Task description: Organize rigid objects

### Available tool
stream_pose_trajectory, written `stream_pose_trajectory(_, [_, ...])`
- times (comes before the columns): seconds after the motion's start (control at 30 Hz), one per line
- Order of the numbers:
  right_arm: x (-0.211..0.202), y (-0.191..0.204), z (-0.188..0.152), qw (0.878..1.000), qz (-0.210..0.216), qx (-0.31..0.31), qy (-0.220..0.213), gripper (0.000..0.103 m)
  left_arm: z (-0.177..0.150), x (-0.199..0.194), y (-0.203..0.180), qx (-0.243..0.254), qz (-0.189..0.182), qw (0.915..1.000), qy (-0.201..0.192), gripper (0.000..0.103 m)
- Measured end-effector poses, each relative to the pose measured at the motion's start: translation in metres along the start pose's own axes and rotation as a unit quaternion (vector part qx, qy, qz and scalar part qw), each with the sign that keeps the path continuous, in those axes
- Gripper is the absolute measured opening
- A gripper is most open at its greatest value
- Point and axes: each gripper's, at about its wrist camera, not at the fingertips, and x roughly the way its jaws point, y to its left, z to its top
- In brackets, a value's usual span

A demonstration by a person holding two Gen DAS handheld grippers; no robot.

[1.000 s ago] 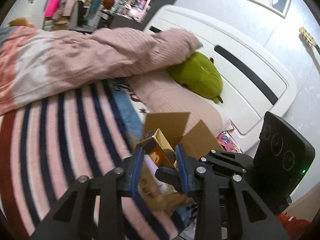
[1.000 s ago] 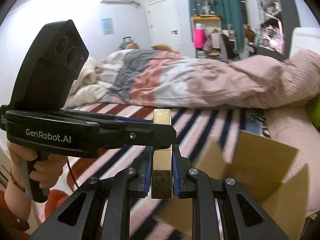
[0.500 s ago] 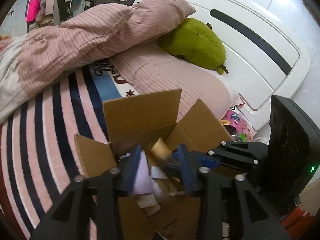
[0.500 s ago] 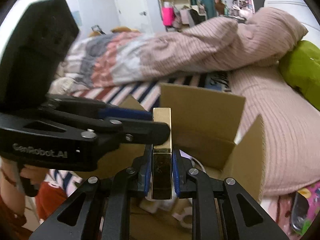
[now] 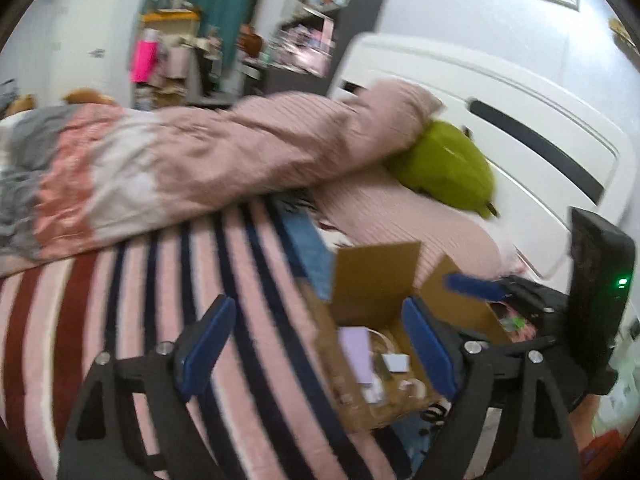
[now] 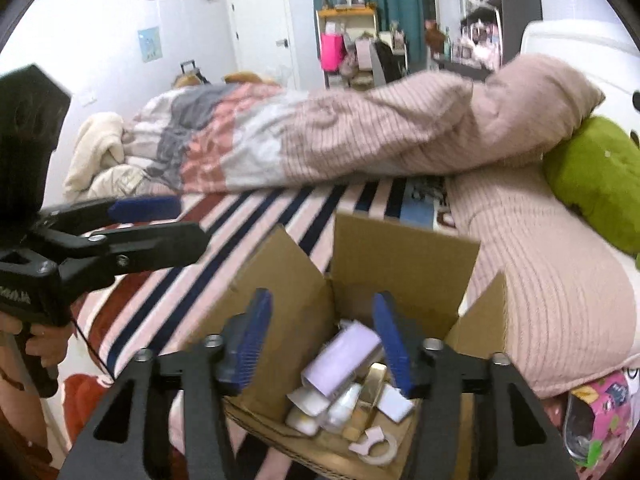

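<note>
— What do the two tools nearest to us do?

— The right gripper [image 6: 326,338] has its fingers wide apart and holds nothing. It hangs over the open cardboard box [image 6: 404,258]. The left gripper [image 5: 316,344] is also spread wide and empty, above the striped bedsheet [image 5: 132,304].

— And the things to organize?

— They lie inside the box: a gold box [image 6: 370,394] leaning among a lilac bottle [image 6: 340,356], white small containers [image 6: 320,410] and a tape roll [image 6: 378,446].

— Further away?

— A pink ribbed duvet [image 6: 380,128], then a green plush cushion [image 6: 596,178] at the far right.
</note>
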Motion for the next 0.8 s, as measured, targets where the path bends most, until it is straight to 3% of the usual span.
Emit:
stream_pose_trajectory(0.03, [-0.005,0.003,0.003,1.000,-0.005,-0.003,-0.016,0.080,-0.002,-0.008,0.006,-0.007,0.023,0.9997,-0.008,0.088])
stream_pose_trajectory(0.1, [-0.013,0.009,0.007,0.999,-0.019,-0.012,-0.045,0.092,-0.005,-0.018,0.014,-0.014,0.056,0.9982,-0.018,0.089])
stream_pose_trajectory(0.23, [-0.022,0.021,0.008,0.996,-0.023,-0.032,-0.079,0.100,-0.013,-0.030,0.030,-0.017,0.129,0.9911,-0.028,0.089])
stream_pose_trajectory(0.47, [-0.013,0.024,0.003,0.996,-0.002,-0.032,-0.079,0.103,-0.026,-0.032,0.046,-0.023,0.178,0.9835,-0.021,0.089])
stream_pose_trajectory(0.8, [-0.004,0.024,0.000,0.996,0.002,-0.030,-0.079,0.103,-0.028,-0.031,0.050,-0.025,0.190,0.9813,-0.020,0.089])
